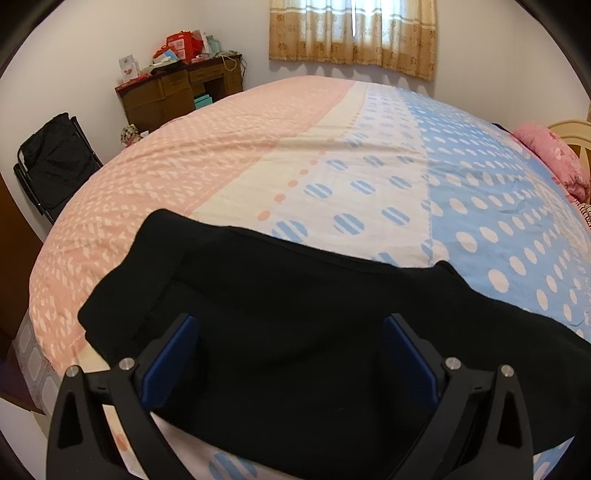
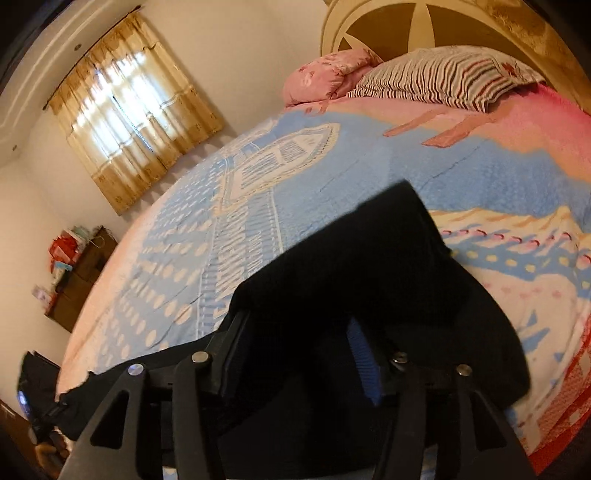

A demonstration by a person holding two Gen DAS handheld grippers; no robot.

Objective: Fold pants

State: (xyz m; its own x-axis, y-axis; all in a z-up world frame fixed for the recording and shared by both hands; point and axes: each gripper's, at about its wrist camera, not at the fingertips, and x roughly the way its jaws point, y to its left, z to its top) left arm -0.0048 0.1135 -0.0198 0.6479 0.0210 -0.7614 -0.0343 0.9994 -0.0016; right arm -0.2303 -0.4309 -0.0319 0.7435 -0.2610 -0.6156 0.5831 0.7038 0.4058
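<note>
Black pants (image 1: 295,295) lie across the near part of the bed (image 1: 332,166), which has a pink, white and blue patterned sheet; a folded edge shows at their left end. My left gripper (image 1: 291,328) hangs just over them, its blue pads (image 1: 173,354) spread wide, gripping nothing. In the right wrist view another part of the pants (image 2: 369,266) is bunched up and draped over my right gripper (image 2: 297,321), hiding the fingertips. Its fingers stand apart with loose cloth between them, and one blue pad (image 2: 364,354) shows through.
A pink pillow (image 2: 325,77) and a striped pillow (image 2: 436,74) lie against the headboard (image 2: 388,26). A cluttered wooden desk (image 1: 177,88) and a black folding chair (image 1: 55,162) stand beyond the bed's left side. A curtained window (image 1: 354,33) is on the far wall.
</note>
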